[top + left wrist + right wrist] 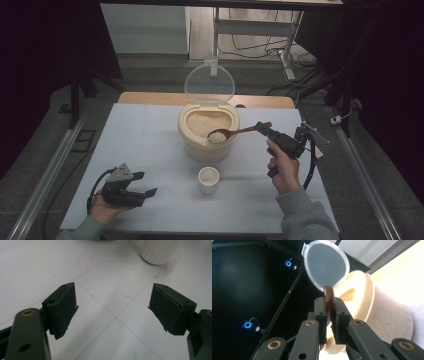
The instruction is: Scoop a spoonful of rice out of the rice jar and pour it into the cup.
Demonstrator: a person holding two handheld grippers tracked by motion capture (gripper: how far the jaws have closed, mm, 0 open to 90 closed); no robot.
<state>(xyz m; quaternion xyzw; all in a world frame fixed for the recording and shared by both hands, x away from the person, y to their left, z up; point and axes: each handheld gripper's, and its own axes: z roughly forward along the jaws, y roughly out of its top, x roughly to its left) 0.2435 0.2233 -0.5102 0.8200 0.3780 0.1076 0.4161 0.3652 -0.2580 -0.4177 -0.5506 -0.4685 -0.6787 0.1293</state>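
Observation:
A beige rice container (pixel 206 145) stands mid-table with its clear lid (pixel 209 83) raised and rice inside. My right gripper (pixel 264 128) is shut on the handle of a brown wooden spoon (pixel 235 132). The spoon's bowl holds a heap of rice (pixel 217 137) over the container's front rim. In the right gripper view the spoon's handle end (pixel 328 297) sticks up between the pinched jaws, with the container (pixel 372 315) behind it. A small white cup (pixel 208 179) stands in front of the container. My left gripper (pixel 145 184) rests open at the table's front left, its fingers (pixel 61 307) wide apart over bare table.
The white table (pixel 150 145) has thin grid lines and faint red marks. The white cup's base (pixel 157 252) shows at the top of the left gripper view. A metal stand (pixel 287 45) and cables lie on the floor beyond the table's far edge. Dark curtains flank both sides.

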